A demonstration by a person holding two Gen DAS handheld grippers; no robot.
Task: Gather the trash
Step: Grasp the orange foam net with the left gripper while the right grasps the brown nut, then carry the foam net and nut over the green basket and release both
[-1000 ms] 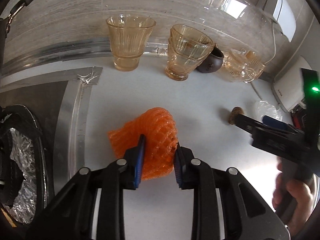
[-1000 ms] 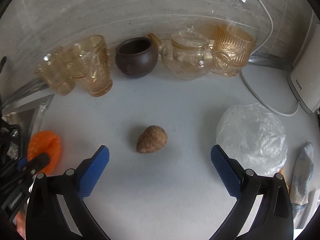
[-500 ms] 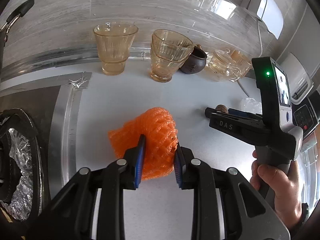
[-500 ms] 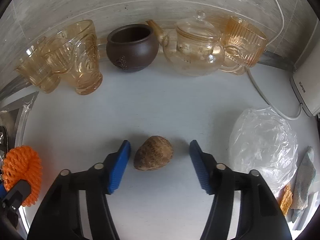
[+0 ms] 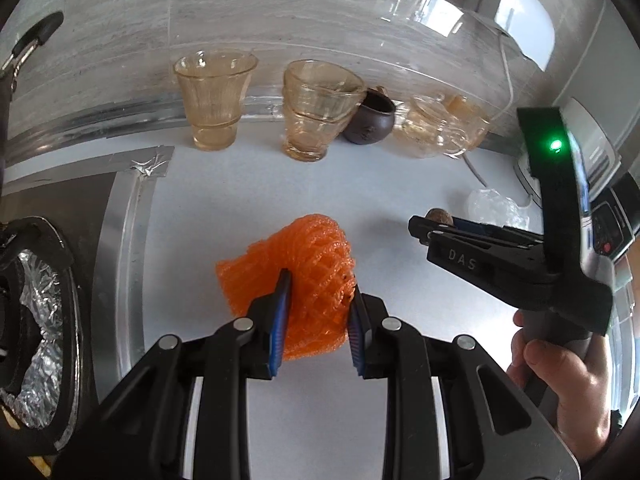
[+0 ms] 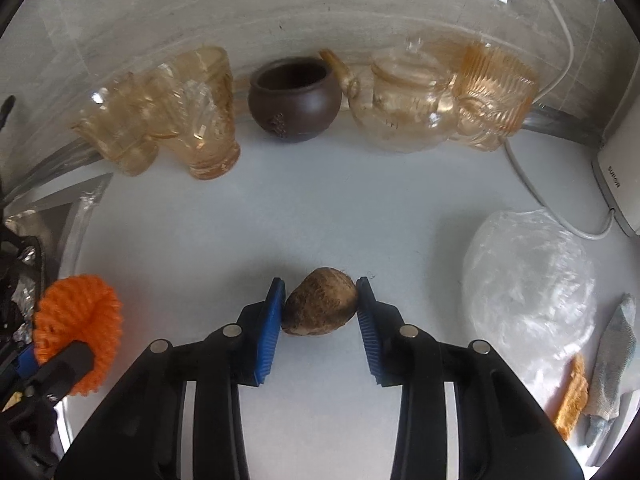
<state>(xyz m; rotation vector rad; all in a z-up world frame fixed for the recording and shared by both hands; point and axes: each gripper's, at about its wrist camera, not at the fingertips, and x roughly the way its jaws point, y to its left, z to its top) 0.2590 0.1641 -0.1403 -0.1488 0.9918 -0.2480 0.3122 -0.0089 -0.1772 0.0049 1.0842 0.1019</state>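
An orange foam net [image 5: 312, 256] is pinched between the blue pads of my left gripper [image 5: 320, 284], which is shut on it just above the white counter. The net also shows at the left edge of the right wrist view, orange net [image 6: 76, 320]. A rough brown lump [image 6: 320, 306] lies on the counter. My right gripper [image 6: 320, 283] is closing its jaws around it, and both pads touch its sides. From the left wrist view the right gripper [image 5: 424, 228] comes in from the right, held by a hand [image 5: 560, 368], with the brown lump [image 5: 439, 216] at its tips.
Amber glasses [image 5: 214, 100], a brown clay pot [image 6: 294, 100] and a glass teapot [image 6: 404, 104] line the back wall. A crumpled clear plastic bag [image 6: 528, 280], a grey cloth [image 6: 612, 360] and an orange scrap [image 6: 572, 396] lie right. A foil-lined burner [image 5: 36, 320] is left.
The right gripper's jaws went from wide open to touching the brown lump on both sides. The left gripper kept its hold on the orange net.
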